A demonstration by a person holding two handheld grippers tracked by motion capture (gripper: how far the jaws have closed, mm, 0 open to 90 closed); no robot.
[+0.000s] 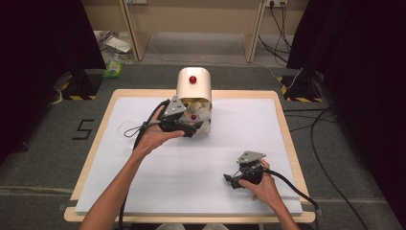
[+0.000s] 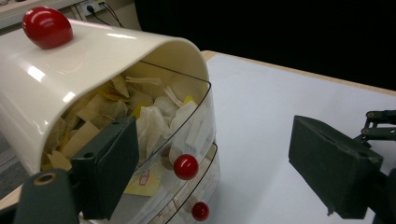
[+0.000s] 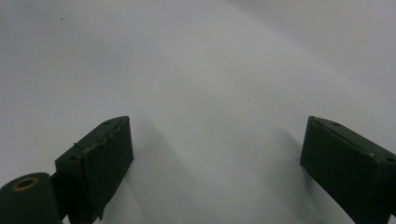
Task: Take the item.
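My left claw [image 1: 190, 128] stood wide apart at the cream tea-bag box [image 1: 194, 85] at the back of the worktop [image 1: 249, 124], one jaw against its clear drawer front, just beside the red knob [image 2: 186, 166]. To pull that drawer cleanly I judged I should centre the jaws on the knob, then close. My right claw [image 1: 233, 180] rested apart on the white sheet
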